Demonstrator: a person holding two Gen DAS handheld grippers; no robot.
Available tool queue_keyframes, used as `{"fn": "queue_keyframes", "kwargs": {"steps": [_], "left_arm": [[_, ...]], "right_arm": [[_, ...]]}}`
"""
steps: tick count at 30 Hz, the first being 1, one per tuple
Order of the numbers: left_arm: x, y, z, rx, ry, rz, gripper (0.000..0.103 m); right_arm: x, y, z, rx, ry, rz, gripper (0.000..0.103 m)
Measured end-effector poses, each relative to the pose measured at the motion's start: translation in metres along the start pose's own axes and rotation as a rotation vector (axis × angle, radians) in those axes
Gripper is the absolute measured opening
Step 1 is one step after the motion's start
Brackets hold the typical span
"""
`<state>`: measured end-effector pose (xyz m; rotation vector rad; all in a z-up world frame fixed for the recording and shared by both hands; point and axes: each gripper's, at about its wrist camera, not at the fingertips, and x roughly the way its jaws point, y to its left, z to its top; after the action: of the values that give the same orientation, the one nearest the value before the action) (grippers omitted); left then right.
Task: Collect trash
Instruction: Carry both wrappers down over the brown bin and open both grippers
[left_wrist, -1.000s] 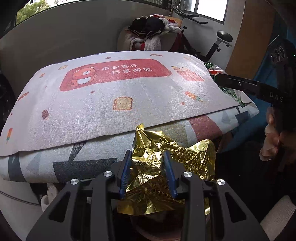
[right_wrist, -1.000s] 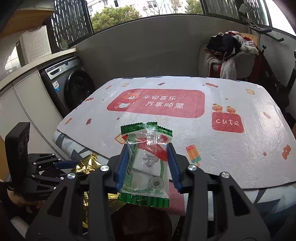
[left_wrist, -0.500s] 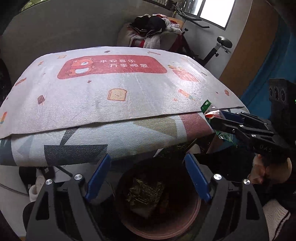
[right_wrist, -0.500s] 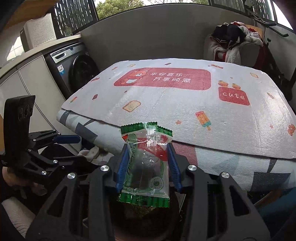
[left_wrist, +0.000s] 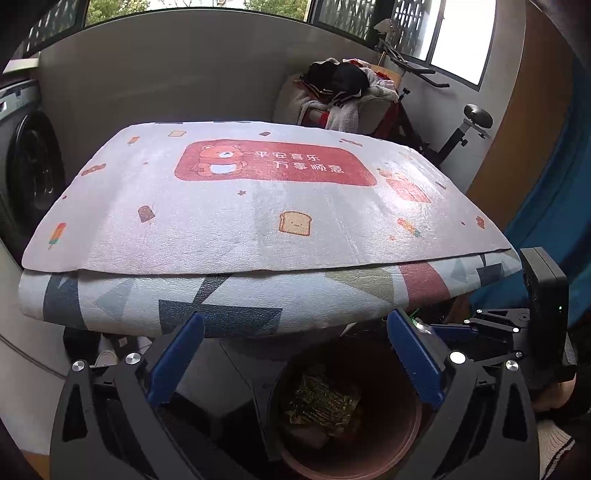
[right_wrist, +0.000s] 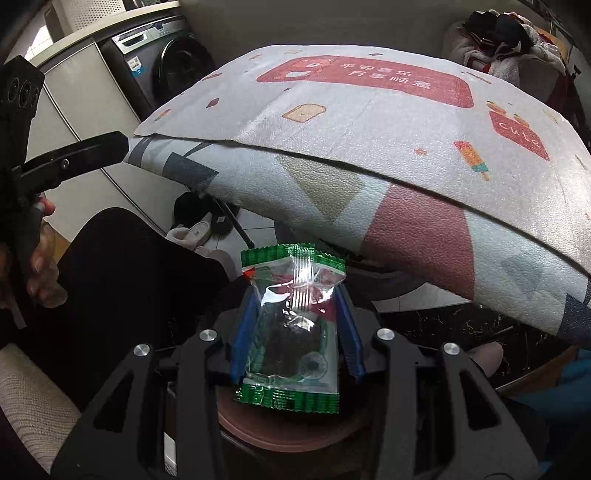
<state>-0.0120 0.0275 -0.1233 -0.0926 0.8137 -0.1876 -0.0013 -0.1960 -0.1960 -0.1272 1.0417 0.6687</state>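
The gold foil wrapper that sat pinched in the left gripper a second ago is gone from between its fingers and now lies crumpled inside the bin; those fingers have swung wide apart and are opening at this moment with nothing between them. The right gripper has dropped from above the table to below its near edge and now hangs over the same bin

The table fills the far half of both views, covered by a pale mat printed with a red bear banner, toast and ice lollies, over a second cloth with grey, blue and red triangles that hangs down the near edge. A washing machine stands at the far left, and a chair piled with clothes sits behind the table on the right, next to an exercise bike

The round brown bin stands on the floor under the near edge of the table, directly below both grippers. The foil wrapper rests near its bottom

The right gripper's blue fingers pinch a clear packet with green ends by its two long sides, though they are just starting to ease apart. The packet stands upright, just above the bin rim

A hand grips the handle of the left gripper at the far left of the right view, above a dark trouser leg
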Motion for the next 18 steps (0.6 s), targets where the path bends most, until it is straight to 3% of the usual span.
{"fn": "queue_keyframes", "kwargs": {"steps": [6, 11, 18], "left_arm": [[-0.001, 0.003, 0.0, -0.003, -0.011, 0.031, 0.097], [-0.003, 0.002, 0.002, 0.001, -0.027, 0.056, 0.097], [-0.015, -0.008, 0.019, 0.043, -0.087, 0.066, 0.097]], "right_arm": [[0.002, 0.0, 0.0, -0.001, 0.011, -0.016, 0.055], [-0.006, -0.003, 0.004, 0.008, -0.034, -0.057, 0.092], [-0.041, -0.015, 0.03, 0.026, -0.15, -0.163, 0.097]]}}
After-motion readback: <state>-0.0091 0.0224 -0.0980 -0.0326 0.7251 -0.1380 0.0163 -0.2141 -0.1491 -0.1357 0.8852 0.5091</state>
